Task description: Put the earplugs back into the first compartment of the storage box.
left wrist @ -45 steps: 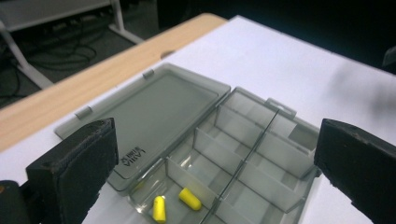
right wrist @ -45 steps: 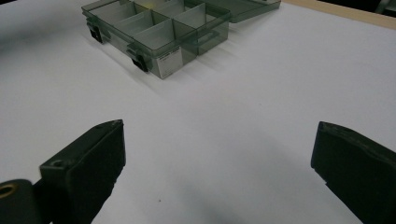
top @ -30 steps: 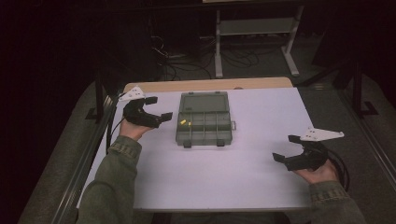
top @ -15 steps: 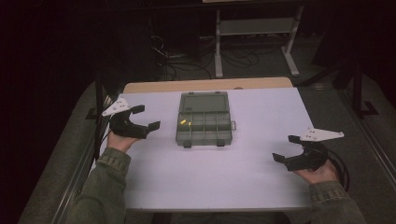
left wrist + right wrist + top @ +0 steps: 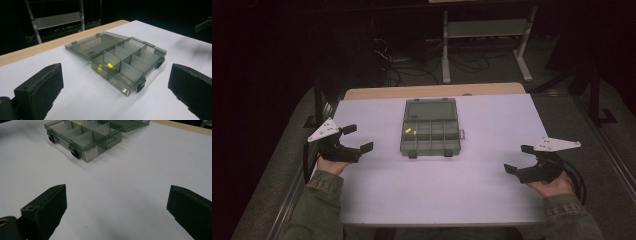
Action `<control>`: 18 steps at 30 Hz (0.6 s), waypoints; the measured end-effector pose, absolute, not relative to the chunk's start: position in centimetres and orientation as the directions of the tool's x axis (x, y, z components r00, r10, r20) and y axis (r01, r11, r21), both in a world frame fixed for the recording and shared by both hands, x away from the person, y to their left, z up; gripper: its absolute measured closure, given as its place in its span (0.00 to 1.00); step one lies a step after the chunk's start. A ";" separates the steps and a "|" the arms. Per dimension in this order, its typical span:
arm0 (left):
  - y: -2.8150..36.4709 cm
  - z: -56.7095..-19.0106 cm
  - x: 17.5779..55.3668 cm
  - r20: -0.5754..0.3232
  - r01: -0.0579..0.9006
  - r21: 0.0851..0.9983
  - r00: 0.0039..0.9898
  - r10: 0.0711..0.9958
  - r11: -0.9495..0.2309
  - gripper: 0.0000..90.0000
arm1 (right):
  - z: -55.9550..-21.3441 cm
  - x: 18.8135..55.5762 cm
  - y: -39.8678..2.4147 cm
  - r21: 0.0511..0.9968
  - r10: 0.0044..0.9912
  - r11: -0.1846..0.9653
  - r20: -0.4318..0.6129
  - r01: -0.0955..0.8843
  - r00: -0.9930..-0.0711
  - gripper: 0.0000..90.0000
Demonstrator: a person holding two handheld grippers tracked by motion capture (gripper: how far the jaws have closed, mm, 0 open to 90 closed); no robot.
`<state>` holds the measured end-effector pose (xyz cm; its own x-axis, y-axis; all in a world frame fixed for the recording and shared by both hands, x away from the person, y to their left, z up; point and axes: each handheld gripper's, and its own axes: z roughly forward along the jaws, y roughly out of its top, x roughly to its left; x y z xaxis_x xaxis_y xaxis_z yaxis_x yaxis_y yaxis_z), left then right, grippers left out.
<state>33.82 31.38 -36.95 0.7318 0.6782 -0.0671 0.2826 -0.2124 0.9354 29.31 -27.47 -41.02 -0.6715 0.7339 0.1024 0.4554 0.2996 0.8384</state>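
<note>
Grey compartment box [image 5: 430, 127] lying open at centre frame on white table [image 5: 482, 190], small yellow piece [image 5: 408, 131] inside, left gripper [image 5: 357, 138] wide-jawed at left, right gripper [image 5: 518, 159] wide-jawed at lower right

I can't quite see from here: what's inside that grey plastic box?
The compartment box lies open. One corner compartment holds two small yellow pieces. The other compartments look empty, though the dividers hide parts of their floors.

A smoky grey-green translucent compartment box [image 5: 430, 127] is seen on a plain white table [image 5: 482, 195] edged in pale wood at 12 o'clock. A small yellow piece [image 5: 109, 65] is held in one compartment. Black grippers [image 5: 361, 139] [image 5: 516, 159] are topped with light grey plates; the sleeves [image 5: 319, 207] are olive.
</note>
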 end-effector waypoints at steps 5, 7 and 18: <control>32.4 -37.4 32.9 -0.073 0.283 0.939 0.720 0.691 -0.195 0.00 | -41.0 29.3 -27.5 0.839 0.733 0.298 0.104 0.455 -0.672 0.02; 33.1 -37.7 32.2 -0.080 0.283 0.942 0.710 0.700 -0.180 0.00 | -41.0 29.3 -27.5 0.840 0.732 0.297 0.104 0.454 -0.673 0.02; 34.9 -38.6 30.0 -0.092 0.270 0.953 0.694 0.714 -0.140 0.00 | -41.1 29.2 -27.5 0.843 0.731 0.294 0.106 0.451 -0.674 0.01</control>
<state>30.05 34.88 -38.63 0.6937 0.7144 -0.0921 0.2704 -0.1398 0.9525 29.16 -27.47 -41.09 -0.6745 0.7307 0.1057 0.4505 0.2939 0.8430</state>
